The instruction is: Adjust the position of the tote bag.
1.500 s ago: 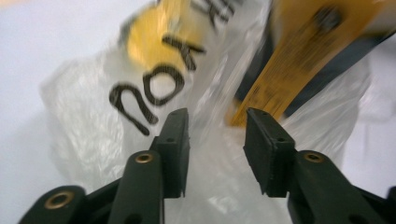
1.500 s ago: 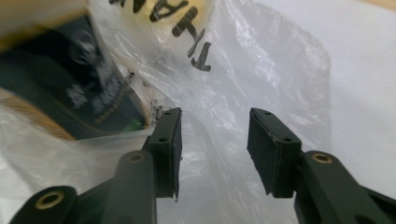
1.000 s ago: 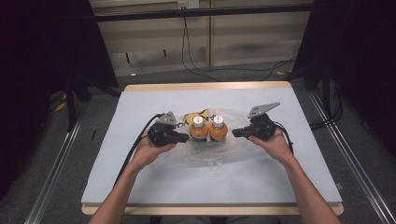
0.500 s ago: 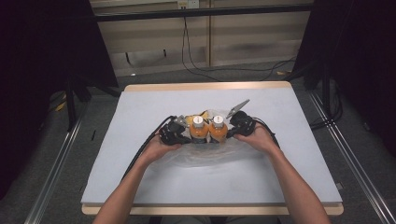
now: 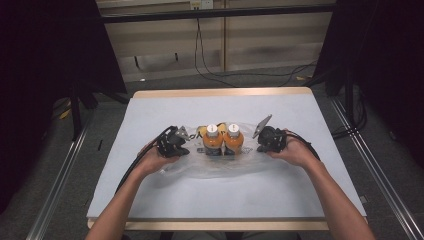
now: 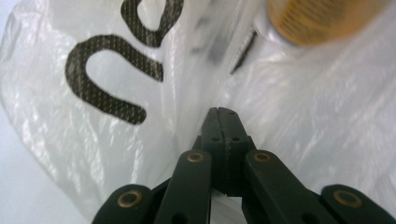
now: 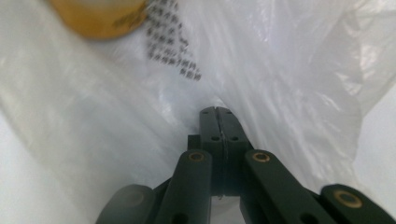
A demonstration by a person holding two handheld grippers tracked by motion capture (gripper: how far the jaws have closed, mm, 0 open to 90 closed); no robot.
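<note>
Two orange-filled bottles with white caps (image 5: 222, 139) stand upright side by side inside a clear plastic bag (image 5: 215, 167) that lies spread on the tabletop (image 5: 310, 115). They sit between the two tools, each bottle just inboard of the nearer tool's tip. Judged from this layout, loading is done: both bottles are in the bag, and what is left is to gather the film, lift it and carry or close the bag. Neither the lift nor the closing has begun, since the bag lies flat and slack around the bottle bases.

The left tool (image 5: 176, 142) points inward toward the bottles, held low over the film by a hand whose forearm comes in from below at a slant. In the left gripper view its jaws are pressed together, tips (image 6: 221, 122) against a fold of printed bag film (image 6: 112, 79). Whether any film is caught between the pads cannot be told. The base of one bottle (image 6: 322, 18) lies ahead and to the right of the tips.

The right tool (image 5: 271, 140) mirrors it, aimed inward from the opposite side, its grey plate tilted up. In the right gripper view its jaws (image 7: 217, 123) are likewise pressed together at a crease of the film, and a pinch cannot be confirmed. A bottle base (image 7: 100, 16) lies ahead and to the left.
</note>
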